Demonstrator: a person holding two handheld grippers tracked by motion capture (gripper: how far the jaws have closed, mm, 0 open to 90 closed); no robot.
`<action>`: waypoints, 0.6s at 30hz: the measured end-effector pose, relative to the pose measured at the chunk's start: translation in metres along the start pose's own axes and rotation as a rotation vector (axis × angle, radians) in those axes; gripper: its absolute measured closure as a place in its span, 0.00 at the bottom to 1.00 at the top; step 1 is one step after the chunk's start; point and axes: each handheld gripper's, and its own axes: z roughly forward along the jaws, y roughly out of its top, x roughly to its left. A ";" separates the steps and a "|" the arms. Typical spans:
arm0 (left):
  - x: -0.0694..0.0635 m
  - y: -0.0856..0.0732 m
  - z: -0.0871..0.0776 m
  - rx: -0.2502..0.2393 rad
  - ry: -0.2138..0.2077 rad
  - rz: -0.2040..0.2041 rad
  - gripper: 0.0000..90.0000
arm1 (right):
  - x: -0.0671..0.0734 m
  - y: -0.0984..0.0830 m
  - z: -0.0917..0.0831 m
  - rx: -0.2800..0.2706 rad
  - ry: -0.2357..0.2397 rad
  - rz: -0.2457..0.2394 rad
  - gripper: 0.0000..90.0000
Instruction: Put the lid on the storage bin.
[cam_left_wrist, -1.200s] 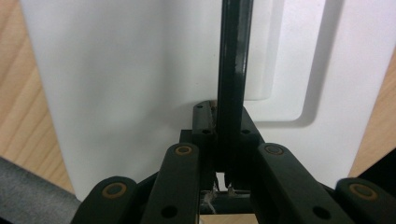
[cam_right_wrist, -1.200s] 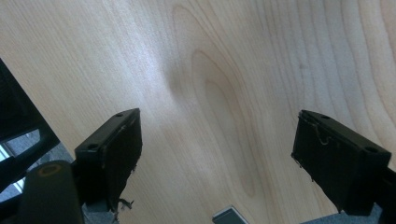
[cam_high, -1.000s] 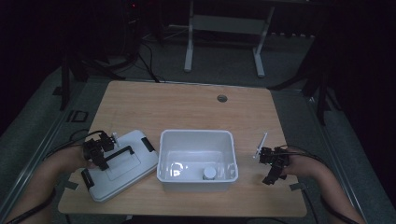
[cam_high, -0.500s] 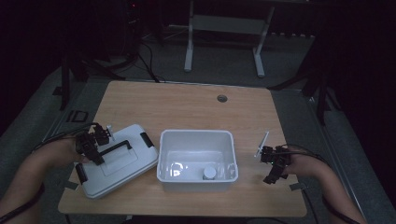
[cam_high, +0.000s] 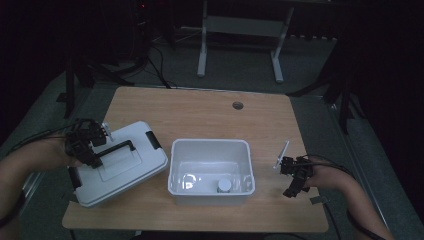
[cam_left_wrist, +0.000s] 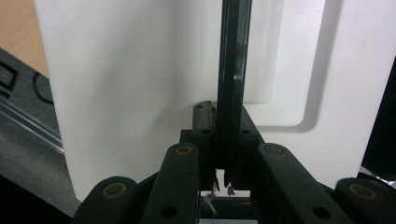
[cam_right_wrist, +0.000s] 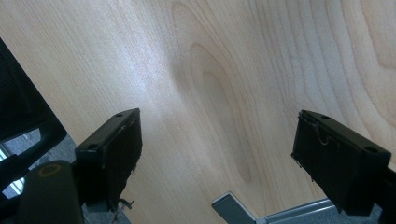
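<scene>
Lifting the white lid (cam_high: 122, 162) by its black handle (cam_left_wrist: 231, 84), left gripper (cam_high: 87, 145) pinching it.
I keep the lid level toward the bin (cam_high: 210, 167); right gripper (cam_high: 295, 175) rests spread wide.

Bare table (cam_right_wrist: 219, 93) lies open between the right jaws. The white lid (cam_left_wrist: 130, 84) blocks the left jaws.
</scene>
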 end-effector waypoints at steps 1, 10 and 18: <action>-0.001 0.001 -0.005 -0.006 0.005 0.009 0.93 | 0.000 0.000 0.000 0.000 -0.001 -0.001 0.17; -0.009 0.017 -0.033 -0.030 0.022 0.050 0.93 | 0.001 0.002 -0.003 -0.001 -0.003 -0.009 0.17; -0.026 0.049 -0.049 -0.026 0.032 0.131 0.93 | 0.002 0.004 -0.003 -0.003 -0.003 -0.013 0.17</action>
